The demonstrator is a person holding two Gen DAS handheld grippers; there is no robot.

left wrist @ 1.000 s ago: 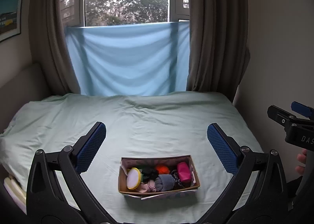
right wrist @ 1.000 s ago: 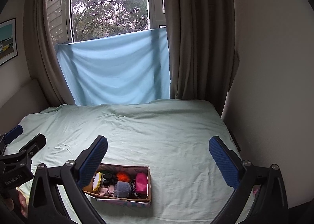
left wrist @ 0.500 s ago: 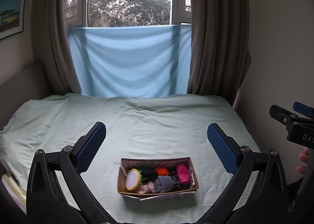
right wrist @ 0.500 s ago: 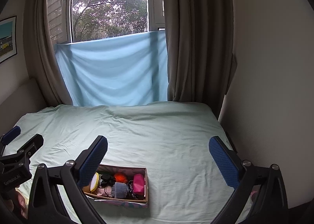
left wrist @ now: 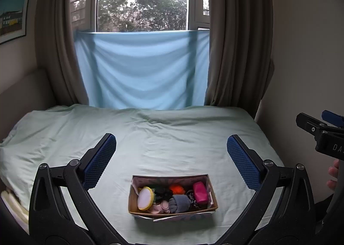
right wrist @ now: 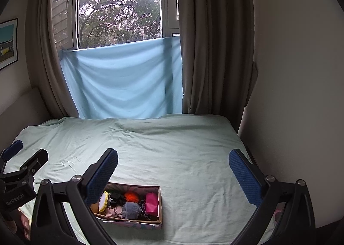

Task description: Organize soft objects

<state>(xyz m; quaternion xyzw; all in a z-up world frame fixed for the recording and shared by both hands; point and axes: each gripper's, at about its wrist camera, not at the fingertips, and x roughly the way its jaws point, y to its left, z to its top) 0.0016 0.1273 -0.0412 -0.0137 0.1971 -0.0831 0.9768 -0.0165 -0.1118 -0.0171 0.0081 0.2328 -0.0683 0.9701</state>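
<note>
Your left gripper (left wrist: pixel 171 154) hangs above the bed with its blue pads spread wide and nothing between them, and your right gripper (right wrist: pixel 173 168) is just as wide and just as bare. The cardboard box (left wrist: pixel 172 212) sits on the pale green sheet (left wrist: pixel 172 133) below and between the left pads, near the bed's near edge; from the right wrist view the box (right wrist: pixel 160 202) lies under the left pad, so your right gripper is off to the box's right. Inside the box the soft things are packed close: a yellow-rimmed round pad (left wrist: pixel 145 198), an orange pom-pom (left wrist: pixel 176 188), a pink pouch (left wrist: pixel 200 192), a grey rolled sock (left wrist: pixel 179 203) and some dark pieces you cannot tell apart. Beyond the box the sheet runs wide and bare to the blue cloth (left wrist: pixel 142 69) hung under the window, giving free room behind and to either side of the box. Against the view a second ago, the box sits slightly lower between your left pads and the window fills more of the top; both grippers are as wide as before. Brown curtains (left wrist: pixel 234 41) flank the blue cloth, a framed picture (left wrist: pixel 13 14) hangs left of them, and a wall (right wrist: pixel 301 94) closes in right of the box, just past the bed's edge.
</note>
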